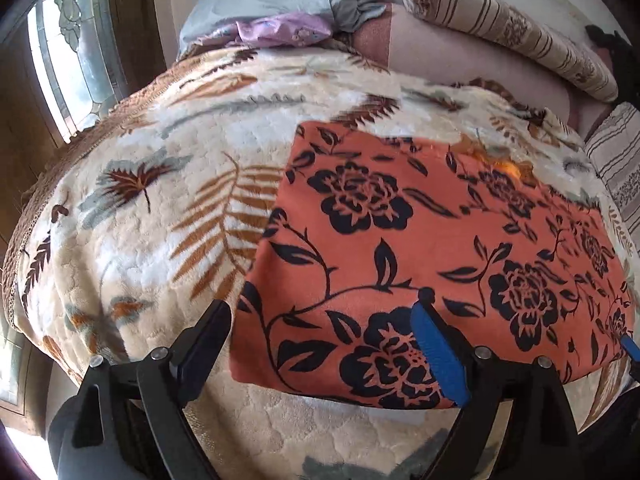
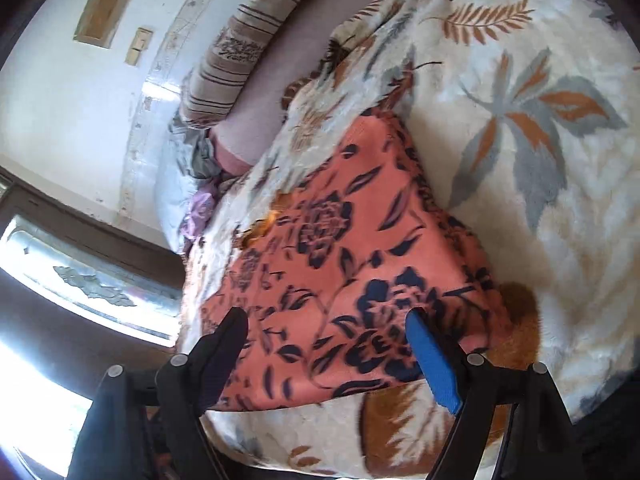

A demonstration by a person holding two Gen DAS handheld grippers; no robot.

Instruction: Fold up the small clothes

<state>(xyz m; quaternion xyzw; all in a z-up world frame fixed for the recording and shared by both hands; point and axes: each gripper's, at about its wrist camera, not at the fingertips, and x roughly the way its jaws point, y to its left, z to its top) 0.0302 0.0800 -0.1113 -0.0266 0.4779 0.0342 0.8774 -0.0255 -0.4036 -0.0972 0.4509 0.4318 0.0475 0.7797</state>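
An orange cloth with black flower print [image 1: 420, 248] lies flat on the cream leaf-patterned blanket [image 1: 160, 200], folded into a rough rectangle. My left gripper [image 1: 324, 308] is open, hovering over the cloth's near left corner, holding nothing. The same cloth shows in the right wrist view [image 2: 340, 280]. My right gripper [image 2: 326, 320] is open above the cloth's near edge, empty. A blue pad of the right gripper peeks in at the right edge of the left wrist view [image 1: 631, 346].
Striped bolster pillows [image 1: 508, 28] and a grey pillow with a purple cloth [image 1: 280, 0] lie at the bed's head. A window [image 1: 68, 52] is to the left. The blanket [image 2: 520, 160] spreads wide around the cloth.
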